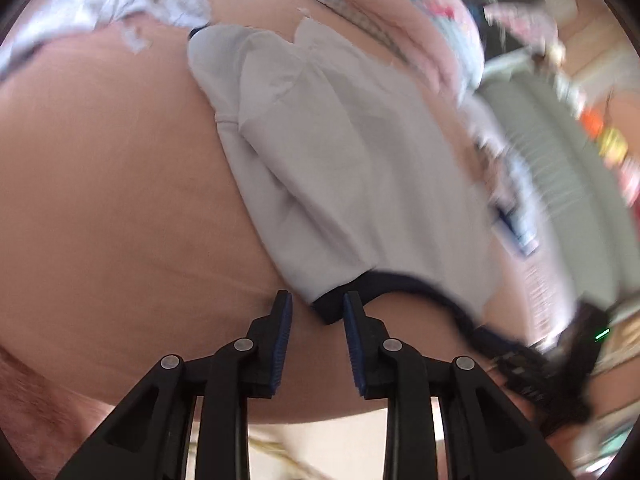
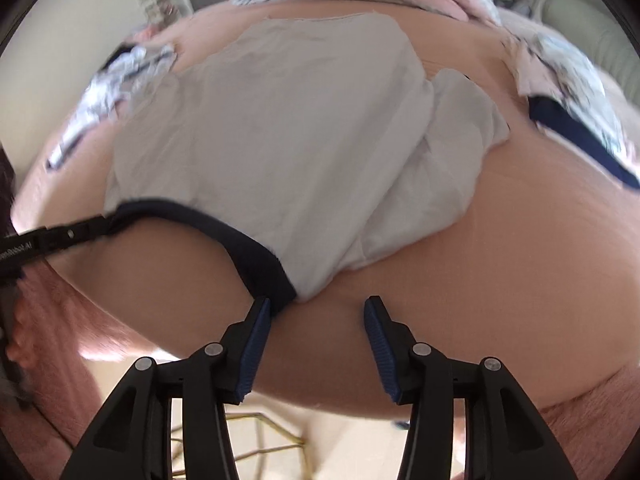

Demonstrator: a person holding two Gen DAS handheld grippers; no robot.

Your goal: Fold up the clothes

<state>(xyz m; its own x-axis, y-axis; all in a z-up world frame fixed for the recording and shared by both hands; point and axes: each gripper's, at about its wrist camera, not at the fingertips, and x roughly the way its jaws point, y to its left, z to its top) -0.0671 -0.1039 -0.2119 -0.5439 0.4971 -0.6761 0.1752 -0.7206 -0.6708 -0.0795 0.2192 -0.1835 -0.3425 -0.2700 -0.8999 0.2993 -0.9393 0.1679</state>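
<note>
Left wrist view: the left gripper reaches in from the bottom edge, its two black fingers lined with blue ribbed pads. The jaws stand a little apart and press on nothing; a corner of dark navy trim lies between the fingertips, with a gap showing on the left side. That trim edges a pale grey garment, which lies spread on a peach-coloured padded surface and runs up and away from the gripper. Its far part is folded over itself in soft ridges. Beyond it, at the top, sits a heap of pink and patterned clothes, blurred. More patterned cloth lies at the upper left. At the lower right the right gripper shows as a dark blurred shape at the far end of the navy trim.

Right wrist view: the right gripper enters from the bottom, jaws clearly apart and gripping nothing. The pale grey garment fills the middle, lying on the peach-coloured padded surface, with a bunched, whiter fold on its right side. Its dark navy trim curves along the near edge and ends just beside the left fingertip; I cannot tell whether it touches. At the left edge the left gripper meets the other end of the trim. Patterned clothes lie at the upper left and upper right.
</note>
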